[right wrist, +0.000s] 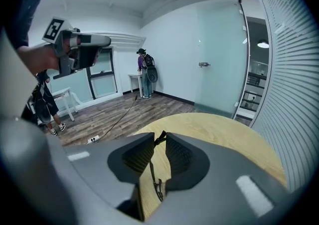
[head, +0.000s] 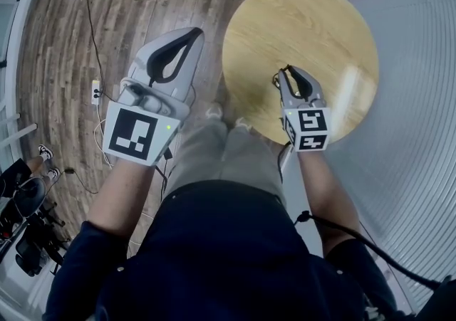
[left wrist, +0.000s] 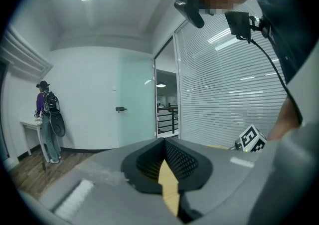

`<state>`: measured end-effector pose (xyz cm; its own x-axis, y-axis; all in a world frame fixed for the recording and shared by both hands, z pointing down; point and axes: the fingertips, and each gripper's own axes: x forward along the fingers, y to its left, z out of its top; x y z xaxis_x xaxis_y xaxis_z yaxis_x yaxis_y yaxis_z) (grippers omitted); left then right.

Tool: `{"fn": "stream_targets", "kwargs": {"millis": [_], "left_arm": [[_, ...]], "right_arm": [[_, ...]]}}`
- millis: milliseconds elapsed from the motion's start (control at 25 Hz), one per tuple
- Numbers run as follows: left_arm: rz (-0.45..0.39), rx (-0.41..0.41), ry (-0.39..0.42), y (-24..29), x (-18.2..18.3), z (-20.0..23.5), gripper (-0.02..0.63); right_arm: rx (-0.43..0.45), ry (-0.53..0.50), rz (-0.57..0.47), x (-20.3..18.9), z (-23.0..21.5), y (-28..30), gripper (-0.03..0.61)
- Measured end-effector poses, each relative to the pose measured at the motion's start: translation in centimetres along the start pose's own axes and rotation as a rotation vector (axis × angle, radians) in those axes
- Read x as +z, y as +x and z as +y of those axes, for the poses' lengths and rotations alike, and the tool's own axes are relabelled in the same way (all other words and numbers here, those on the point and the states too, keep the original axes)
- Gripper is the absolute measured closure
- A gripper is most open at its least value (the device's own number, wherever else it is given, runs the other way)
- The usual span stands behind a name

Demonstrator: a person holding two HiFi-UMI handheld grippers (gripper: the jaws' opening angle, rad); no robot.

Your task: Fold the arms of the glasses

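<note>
— Where are the glasses [right wrist: 151, 171]?

— In the right gripper [head: 286, 70], which hangs over the near edge of the round wooden table [head: 306, 20]. Its jaws stand narrow, pinched on something thin and dark with a small hinge-like piece lower down. I take that for the glasses (one arm, most likely).

— And the left gripper [head: 192, 33]?

— It is lifted off to the side, above the floor [head: 64, 20], well apart from the table. Its jaws meet at the tips with nothing between them. I judge it is kept out of the way, free to come in and press an arm shut while the right one steadies the frame.

— So are the arms folded?

— I cannot say. No view shows lenses or the front of the frame. The right jaws cover most of what they hold, and from the head only a dark speck sticks out beside the tips. Whether one arm or both lie between the pads is hidden too.
</note>
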<state>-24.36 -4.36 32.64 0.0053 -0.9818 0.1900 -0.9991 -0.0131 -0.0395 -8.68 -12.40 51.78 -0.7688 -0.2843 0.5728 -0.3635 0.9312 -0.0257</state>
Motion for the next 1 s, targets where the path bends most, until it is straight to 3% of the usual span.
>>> {"fn": "stream_targets", "kwargs": {"millis": [1000], "left_arm": [[0.005, 0.033, -0.005, -0.7, 0.0, 0.4, 0.611]], "right_arm": [[-0.067, -0.044, -0.021, 1.3, -1.4, 0.1, 0.500]]}}
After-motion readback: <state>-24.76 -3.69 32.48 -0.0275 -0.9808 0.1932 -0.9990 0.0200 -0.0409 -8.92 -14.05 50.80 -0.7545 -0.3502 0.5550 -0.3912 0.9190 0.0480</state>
